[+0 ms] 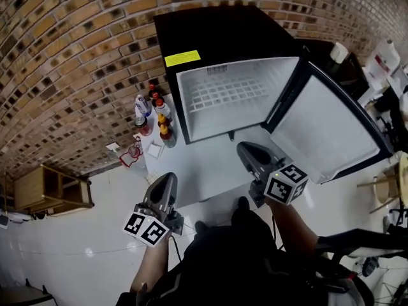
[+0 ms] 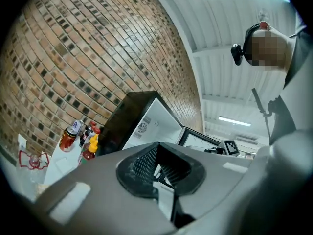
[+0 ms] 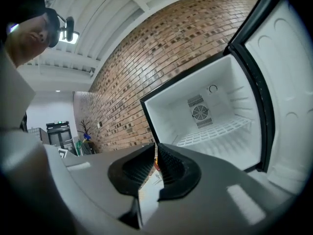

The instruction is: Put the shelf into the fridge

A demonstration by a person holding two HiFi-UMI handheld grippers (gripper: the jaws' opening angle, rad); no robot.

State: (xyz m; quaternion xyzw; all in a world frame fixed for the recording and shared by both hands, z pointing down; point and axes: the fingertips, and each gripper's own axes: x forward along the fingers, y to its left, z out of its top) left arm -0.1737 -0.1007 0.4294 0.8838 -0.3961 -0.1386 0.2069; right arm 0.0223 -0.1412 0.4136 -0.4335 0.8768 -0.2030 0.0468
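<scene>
Head view — white floor (image 1: 64, 247), brick wall (image 1: 76, 56); L gripper (image 1: 167, 180), R gripper (image 1: 246, 150) jaws pressed together.

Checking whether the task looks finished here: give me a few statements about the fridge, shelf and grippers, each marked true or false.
1. The fridge has its door open. True.
2. The shelf lies on the floor. False: it sits inside the fridge.
3. Bottles stand beside the fridge. True.
4. The right gripper holds the shelf. False: nothing is between its jaws.
</scene>
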